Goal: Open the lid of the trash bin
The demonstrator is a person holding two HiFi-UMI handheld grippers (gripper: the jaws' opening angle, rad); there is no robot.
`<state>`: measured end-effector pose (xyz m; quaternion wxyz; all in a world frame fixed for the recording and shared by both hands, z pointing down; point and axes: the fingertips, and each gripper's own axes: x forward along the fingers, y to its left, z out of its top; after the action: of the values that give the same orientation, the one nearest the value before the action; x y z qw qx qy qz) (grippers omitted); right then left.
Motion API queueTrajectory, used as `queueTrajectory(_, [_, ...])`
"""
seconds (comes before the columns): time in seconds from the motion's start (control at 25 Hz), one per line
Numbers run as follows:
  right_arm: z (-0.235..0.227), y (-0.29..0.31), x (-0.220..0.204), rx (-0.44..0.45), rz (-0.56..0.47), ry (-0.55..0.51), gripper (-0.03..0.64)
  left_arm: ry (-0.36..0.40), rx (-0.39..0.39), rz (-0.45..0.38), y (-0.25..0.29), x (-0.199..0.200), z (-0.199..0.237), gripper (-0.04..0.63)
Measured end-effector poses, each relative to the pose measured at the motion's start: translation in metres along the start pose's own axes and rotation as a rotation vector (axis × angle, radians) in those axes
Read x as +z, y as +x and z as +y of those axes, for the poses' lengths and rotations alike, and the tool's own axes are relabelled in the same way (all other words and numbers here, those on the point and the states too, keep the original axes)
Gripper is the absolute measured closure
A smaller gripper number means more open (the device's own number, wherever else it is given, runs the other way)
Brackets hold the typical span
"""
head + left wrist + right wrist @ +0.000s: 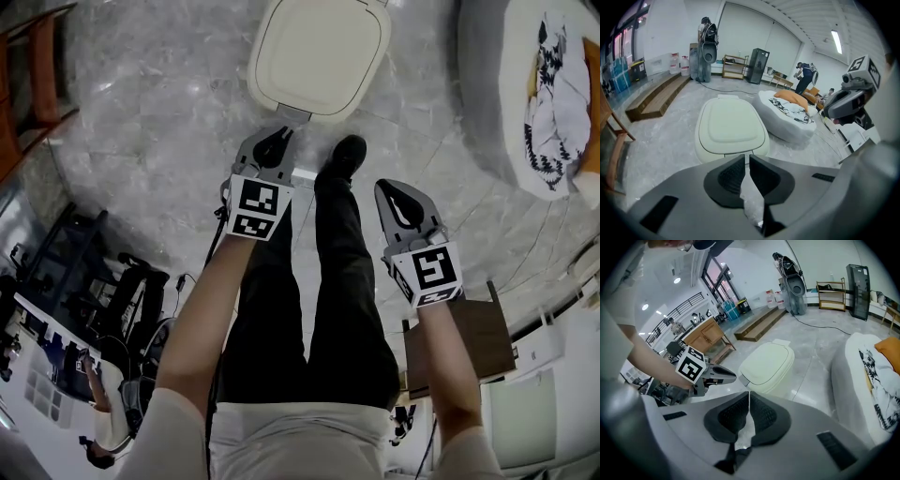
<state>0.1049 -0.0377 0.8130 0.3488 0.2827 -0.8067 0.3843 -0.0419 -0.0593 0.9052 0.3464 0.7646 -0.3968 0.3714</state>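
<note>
The trash bin (319, 56) stands on the marble floor at the top of the head view, its cream lid (731, 126) down; it also shows in the right gripper view (768, 364). A grey pedal (292, 113) sticks out from its near side. My left gripper (275, 141) hovers just short of that pedal, jaws drawn together with only a slit between them and nothing held (746, 157). My right gripper (398, 199) hangs lower right of the bin, jaws shut and empty (749, 393). A black shoe (344, 156) rests on the floor between both grippers.
A white beanbag (553, 103) with a patterned cloth lies right of the bin. A wooden chair (28, 66) stands at the far left, a brown stool (469, 342) near my right arm. A low wooden platform (651, 101) runs along the left wall.
</note>
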Motion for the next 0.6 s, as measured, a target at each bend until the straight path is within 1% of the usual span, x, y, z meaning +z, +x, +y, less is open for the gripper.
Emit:
queueTrajectory(0.2, [-0.002, 0.008, 0.0, 0.005, 0.003, 0.015, 0.584, -0.021, 0.015, 0.028, 0.015, -0.004, 0.008, 0.572])
queueTrajectory(0.24, [-0.002, 0.009, -0.001, 0.005, 0.004, 0.018, 0.584, -0.024, 0.016, 0.034, 0.019, -0.005, 0.009, 0.564])
queueTrajectory(0.32, [-0.001, 0.012, -0.004, 0.006, 0.009, 0.022, 0.583, -0.028, 0.017, 0.047, 0.024, -0.006, 0.01, 0.525])
queueTrajectory(0.44, [0.002, 0.014, -0.008, 0.011, 0.016, 0.022, 0.583, -0.036, 0.019, 0.059, 0.03, -0.008, 0.011, 0.523])
queueTrajectory(0.6, [0.002, 0.014, -0.012, 0.01, 0.017, 0.029, 0.584, -0.023, 0.045, 0.076, 0.035, -0.011, 0.015, 0.525])
